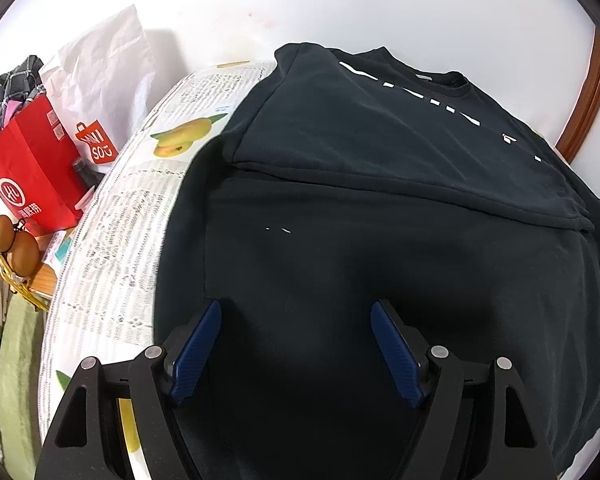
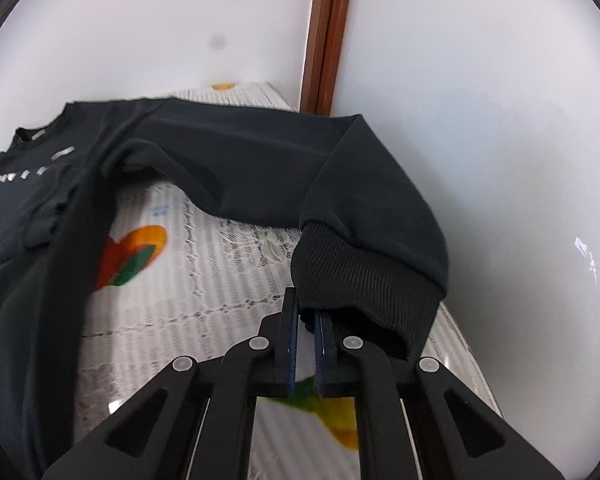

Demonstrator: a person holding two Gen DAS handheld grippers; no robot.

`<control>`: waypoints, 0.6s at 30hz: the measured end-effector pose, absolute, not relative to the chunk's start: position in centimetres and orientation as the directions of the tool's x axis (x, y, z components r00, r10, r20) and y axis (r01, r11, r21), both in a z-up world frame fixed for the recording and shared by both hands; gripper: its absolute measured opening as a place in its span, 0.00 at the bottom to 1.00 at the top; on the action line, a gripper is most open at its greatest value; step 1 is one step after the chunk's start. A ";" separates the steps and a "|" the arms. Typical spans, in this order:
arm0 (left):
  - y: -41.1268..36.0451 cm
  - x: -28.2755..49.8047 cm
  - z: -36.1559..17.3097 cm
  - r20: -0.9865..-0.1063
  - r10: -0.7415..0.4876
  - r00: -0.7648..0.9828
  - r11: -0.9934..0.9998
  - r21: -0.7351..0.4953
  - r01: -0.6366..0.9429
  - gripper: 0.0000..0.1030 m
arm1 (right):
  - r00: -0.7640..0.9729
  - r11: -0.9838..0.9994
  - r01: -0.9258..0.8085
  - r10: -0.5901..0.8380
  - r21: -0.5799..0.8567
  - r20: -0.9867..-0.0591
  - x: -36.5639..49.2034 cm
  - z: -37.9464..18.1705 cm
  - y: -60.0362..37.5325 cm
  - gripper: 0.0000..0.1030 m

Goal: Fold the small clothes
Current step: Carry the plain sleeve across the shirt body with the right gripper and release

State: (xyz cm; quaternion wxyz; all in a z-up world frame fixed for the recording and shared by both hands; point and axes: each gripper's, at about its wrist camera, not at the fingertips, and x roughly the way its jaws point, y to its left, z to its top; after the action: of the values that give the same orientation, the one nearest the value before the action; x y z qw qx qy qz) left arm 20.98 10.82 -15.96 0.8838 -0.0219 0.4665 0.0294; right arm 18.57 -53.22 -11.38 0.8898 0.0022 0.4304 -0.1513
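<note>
A black sweatshirt (image 1: 380, 208) with white lettering lies spread on a newspaper-print table cover (image 1: 112, 232); one sleeve is folded across its chest. My left gripper (image 1: 296, 320) hovers open over the lower body of the sweatshirt, its blue pads (image 1: 198, 348) wide apart with only flat cloth beneath. In the right wrist view the other sleeve (image 2: 260, 168) stretches out to the right, lifted off the cover. My right gripper (image 2: 308, 312) is shut on the edge of that sleeve's ribbed cuff (image 2: 364, 280).
A red paper bag (image 1: 32, 176), a white shopping bag (image 1: 104, 80), checked cloth and brown gourds (image 1: 16, 248) crowd the left side beside the table. White walls and a brown door frame (image 2: 328, 36) stand behind. The table's right edge (image 2: 468, 344) lies close under the cuff.
</note>
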 end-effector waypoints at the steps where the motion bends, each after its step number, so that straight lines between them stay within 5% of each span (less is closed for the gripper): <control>1: 10.9 20.8 -15.8 -0.822 0.045 0.567 0.997 0.002 -0.076 0.74 | 0.591 0.954 0.273 -0.266 -0.122 -0.761 18.3 -10.7 -53.0 0.07; 8: 13.9 19.3 -15.2 -0.816 0.065 0.575 0.994 0.005 -0.106 0.74 | 0.670 0.969 0.197 -0.244 -0.148 -0.702 18.1 -4.3 -47.3 0.07; 18: 17.4 16.7 -15.5 -0.824 0.056 0.564 0.993 -0.014 -0.119 0.74 | 0.693 0.995 -0.086 0.022 -0.052 -0.721 22.5 -1.0 -29.5 0.07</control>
State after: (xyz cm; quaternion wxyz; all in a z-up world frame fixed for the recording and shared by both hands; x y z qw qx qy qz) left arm 16.66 17.35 -15.46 0.8838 -0.0340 0.4640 0.0496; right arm 22.50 -29.54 -1.04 0.9192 -0.0409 0.3907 0.0294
